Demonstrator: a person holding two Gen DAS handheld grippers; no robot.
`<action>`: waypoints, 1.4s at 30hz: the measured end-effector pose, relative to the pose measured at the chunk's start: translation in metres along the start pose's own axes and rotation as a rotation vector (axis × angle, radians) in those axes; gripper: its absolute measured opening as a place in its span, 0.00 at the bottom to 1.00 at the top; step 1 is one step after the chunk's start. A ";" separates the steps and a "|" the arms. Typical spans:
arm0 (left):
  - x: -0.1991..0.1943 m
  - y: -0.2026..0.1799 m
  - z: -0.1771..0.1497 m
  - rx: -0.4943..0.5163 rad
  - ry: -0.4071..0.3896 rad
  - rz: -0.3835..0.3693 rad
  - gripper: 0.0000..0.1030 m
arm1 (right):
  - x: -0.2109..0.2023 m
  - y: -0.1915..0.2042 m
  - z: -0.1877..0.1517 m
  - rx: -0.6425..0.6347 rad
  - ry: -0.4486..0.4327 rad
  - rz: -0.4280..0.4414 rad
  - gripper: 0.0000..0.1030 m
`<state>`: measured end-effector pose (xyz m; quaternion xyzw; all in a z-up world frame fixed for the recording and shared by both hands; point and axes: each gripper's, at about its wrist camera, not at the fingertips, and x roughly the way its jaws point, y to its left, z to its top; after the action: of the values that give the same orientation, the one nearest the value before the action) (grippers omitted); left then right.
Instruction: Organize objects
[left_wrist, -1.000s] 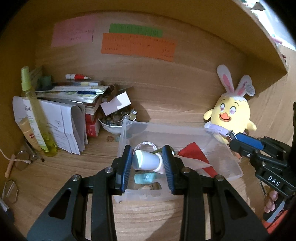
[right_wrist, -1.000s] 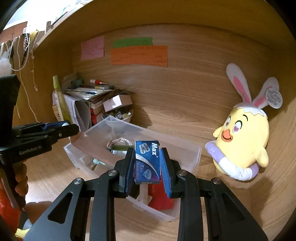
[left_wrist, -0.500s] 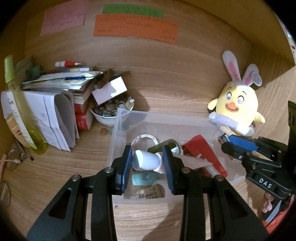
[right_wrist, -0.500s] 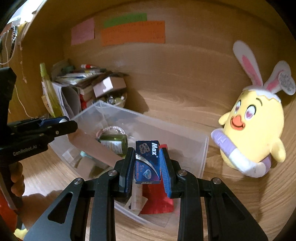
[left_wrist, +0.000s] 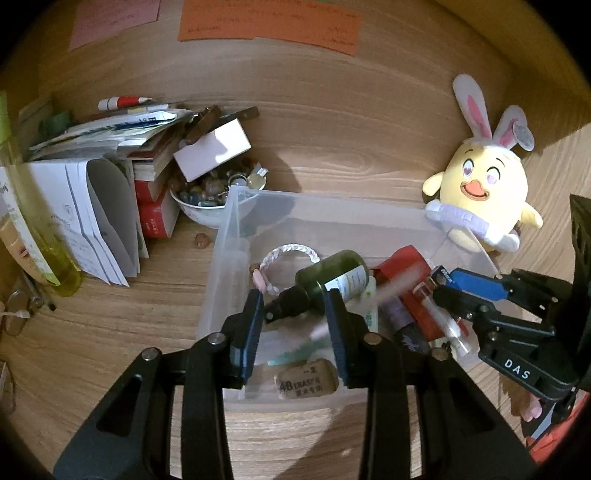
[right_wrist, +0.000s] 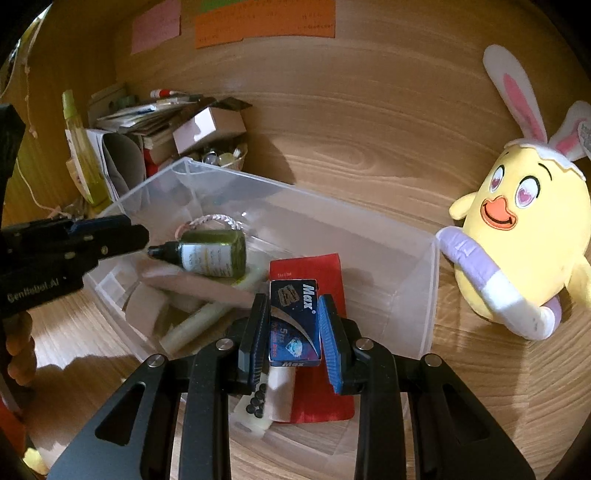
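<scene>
So the storage bin (left_wrist: 236, 236) sits out in the middle of the desk (left_wrist: 92, 332), with the dropper bottle (left_wrist: 332, 277), a bracelet (left_wrist: 291, 251) and an eraser (left_wrist: 306, 380) lying inside it. Bowl of stones (left_wrist: 210, 199) touches its back left corner, the book stack (left_wrist: 147, 147) left of that. Plush chick (left_wrist: 480, 192) leans at the bin's back right corner.
</scene>
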<state>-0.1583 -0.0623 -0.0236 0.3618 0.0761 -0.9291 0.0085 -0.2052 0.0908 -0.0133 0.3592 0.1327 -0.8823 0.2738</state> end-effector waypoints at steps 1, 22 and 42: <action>-0.002 -0.001 0.000 0.004 -0.005 0.004 0.43 | 0.000 0.000 0.000 0.001 -0.001 -0.003 0.24; -0.041 -0.001 -0.006 0.014 -0.072 0.006 0.68 | -0.029 0.013 0.000 -0.030 -0.041 0.012 0.44; -0.068 -0.016 -0.029 0.060 -0.103 0.023 0.93 | -0.089 0.015 -0.023 0.013 -0.148 0.009 0.84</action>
<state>-0.0893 -0.0445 0.0031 0.3143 0.0434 -0.9483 0.0123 -0.1310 0.1223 0.0329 0.2952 0.1047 -0.9061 0.2844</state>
